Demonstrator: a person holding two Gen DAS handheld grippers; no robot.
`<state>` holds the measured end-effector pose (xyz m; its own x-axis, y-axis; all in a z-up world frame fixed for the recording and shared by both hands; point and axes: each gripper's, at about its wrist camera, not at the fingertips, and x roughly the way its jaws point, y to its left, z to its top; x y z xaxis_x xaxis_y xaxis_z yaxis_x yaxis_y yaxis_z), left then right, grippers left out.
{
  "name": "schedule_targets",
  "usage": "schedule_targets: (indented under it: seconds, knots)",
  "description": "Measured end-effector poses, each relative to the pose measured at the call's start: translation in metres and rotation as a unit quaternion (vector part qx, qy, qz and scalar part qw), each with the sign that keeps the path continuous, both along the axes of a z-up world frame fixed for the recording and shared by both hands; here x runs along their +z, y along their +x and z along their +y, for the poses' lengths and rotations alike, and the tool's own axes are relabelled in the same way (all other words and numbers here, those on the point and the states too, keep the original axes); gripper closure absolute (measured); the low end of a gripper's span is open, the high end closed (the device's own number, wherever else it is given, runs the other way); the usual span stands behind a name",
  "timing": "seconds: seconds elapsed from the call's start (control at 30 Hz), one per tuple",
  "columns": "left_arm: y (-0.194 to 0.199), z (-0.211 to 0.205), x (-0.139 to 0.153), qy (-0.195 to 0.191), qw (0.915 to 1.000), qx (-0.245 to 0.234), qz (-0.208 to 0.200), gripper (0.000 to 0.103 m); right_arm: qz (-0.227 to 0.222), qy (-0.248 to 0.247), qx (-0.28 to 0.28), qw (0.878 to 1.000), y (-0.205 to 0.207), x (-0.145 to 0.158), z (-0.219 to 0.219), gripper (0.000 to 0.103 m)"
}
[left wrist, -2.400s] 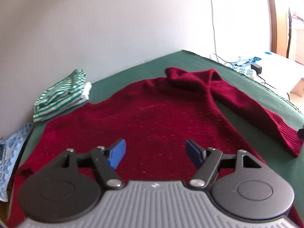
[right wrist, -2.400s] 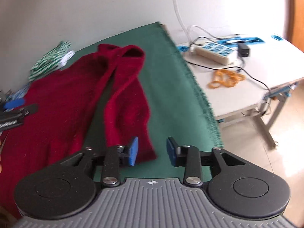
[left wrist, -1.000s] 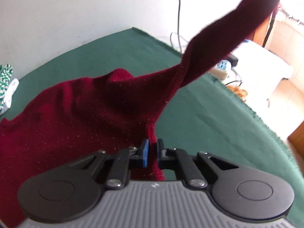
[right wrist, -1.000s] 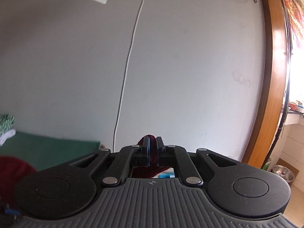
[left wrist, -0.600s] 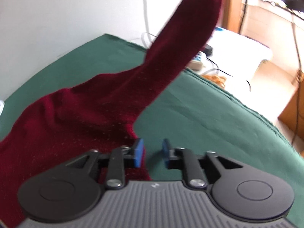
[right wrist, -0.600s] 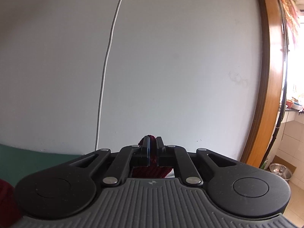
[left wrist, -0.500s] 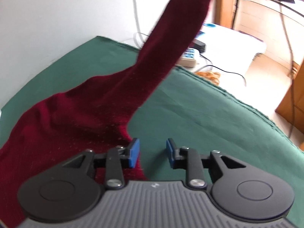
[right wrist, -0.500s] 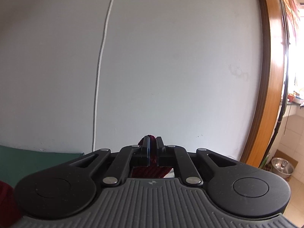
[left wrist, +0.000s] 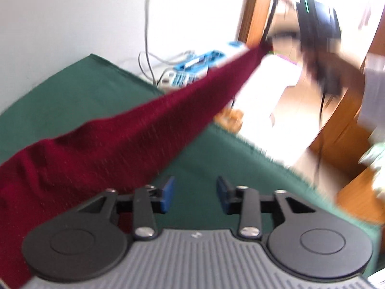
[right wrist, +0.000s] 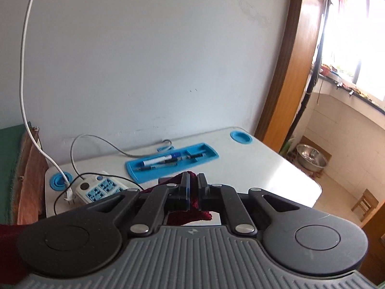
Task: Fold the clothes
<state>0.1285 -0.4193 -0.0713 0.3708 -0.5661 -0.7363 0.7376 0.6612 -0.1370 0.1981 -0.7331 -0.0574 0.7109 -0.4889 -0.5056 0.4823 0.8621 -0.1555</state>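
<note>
Dark red knitwear, a sweater (left wrist: pixel 79 154), is seen lying with its body on the green cloth (left wrist: pixel 72 89) that covers the tabletop. One sleeve (left wrist: pixel 192 103) is lifted from it and is stretched in the air, up and to the right, toward the blurred right hand-held gripper (left wrist: pixel 267 45) in the left wrist view.

The left hand-held gripper (left wrist: pixel 194 193) is held above the green cloth, just beside the lower edge of the sweater. Its jaws are opening, and nothing is seen between the blue pads (left wrist: pixel 168 192); only bare green cloth is visible in the gap. The sweater passes to the left of the left finger and partly under it.

The right hand-held gripper (right wrist: pixel 194 187) is closed on the end of the sleeve (right wrist: pixel 192 213). A small fold of red knit is pinched between its two fingers, and a bit of it stands out above the fingertips and below them.

Behind the right hand-held gripper a white desk (right wrist: pixel 264 168) is seen against the wall. On it a blue pen tray (right wrist: pixel 172 162) with pens, a white power strip (right wrist: pixel 101 189) with blue sockets and some cables are lying. A steel bowl (right wrist: pixel 311 160) is standing on the floor at the right, beyond the wooden door frame (right wrist: pixel 286 72).
</note>
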Motion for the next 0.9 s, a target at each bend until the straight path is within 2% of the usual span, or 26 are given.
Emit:
schedule_targets:
  seconds: [0.03,0.1,0.27,0.37,0.4,0.43,0.47,0.5,0.53,0.57,0.63,0.67,0.7,0.77,0.8,0.87,0.9]
  knots:
    - [0.010,0.005,0.001,-0.003,0.9999,0.011,0.002,0.051,0.006,0.005,-0.006,1.000,0.001,-0.005,-0.004,0.098]
    - [0.030,0.016,0.002,-0.005,0.9994,0.034,0.005,0.051,0.023,0.017,-0.013,1.000,0.015,-0.012,-0.024,0.098]
    - [0.079,0.026,-0.022,-0.002,0.9942,0.100,0.039,0.066,0.051,0.059,-0.022,0.997,0.025,-0.042,-0.026,0.098]
    - [0.087,0.026,-0.035,-0.006,0.9904,0.137,0.017,0.068,0.068,0.085,-0.022,0.994,0.030,-0.059,-0.031,0.097]
    - [0.089,0.026,-0.037,-0.014,0.9893,0.145,0.007,0.065,0.079,0.090,-0.021,0.993,0.032,-0.064,-0.032,0.094]
    - [0.088,0.025,-0.038,-0.017,0.9896,0.143,0.003,0.058,0.087,0.091,-0.025,0.992,0.032,-0.067,-0.032,0.090]
    - [0.087,0.024,-0.038,-0.019,0.9900,0.139,-0.001,0.051,0.089,0.082,-0.042,0.992,0.028,-0.065,-0.032,0.081]
    - [0.083,0.022,-0.038,-0.015,0.9913,0.131,-0.008,0.049,0.092,0.074,-0.058,0.991,0.023,-0.063,-0.032,0.072]
    - [0.078,0.020,-0.037,-0.009,0.9924,0.122,-0.015,0.049,0.088,0.064,-0.075,0.991,0.018,-0.058,-0.031,0.069]
    - [0.075,0.022,-0.034,-0.012,0.9924,0.121,-0.021,0.050,0.065,0.061,-0.083,0.993,0.009,-0.047,-0.026,0.066]
    - [0.068,0.025,-0.029,-0.020,0.9921,0.119,-0.034,0.050,0.008,0.125,-0.029,0.992,-0.009,-0.022,-0.010,0.067]
    - [0.065,0.026,-0.027,-0.024,0.9919,0.118,-0.040,0.050,0.003,0.191,0.035,0.981,-0.009,-0.019,0.002,0.067]
    - [0.066,0.028,-0.027,-0.031,0.9914,0.122,-0.035,0.050,-0.003,0.256,0.098,0.962,-0.008,-0.016,0.015,0.067]
    - [0.074,0.030,-0.030,-0.035,0.9897,0.137,-0.020,0.050,0.006,0.370,0.187,0.910,0.000,-0.023,0.043,0.067]
    - [0.076,0.028,-0.032,-0.029,0.9896,0.139,-0.017,0.050,0.016,0.415,0.212,0.884,0.007,-0.031,0.056,0.068]
    - [0.077,0.027,-0.035,-0.016,0.9900,0.139,-0.018,0.050,0.033,0.466,0.211,0.859,0.017,-0.048,0.072,0.068]
    - [0.074,0.032,-0.034,-0.011,0.9904,0.136,-0.022,0.050,0.037,0.486,0.197,0.850,0.019,-0.058,0.068,0.067]
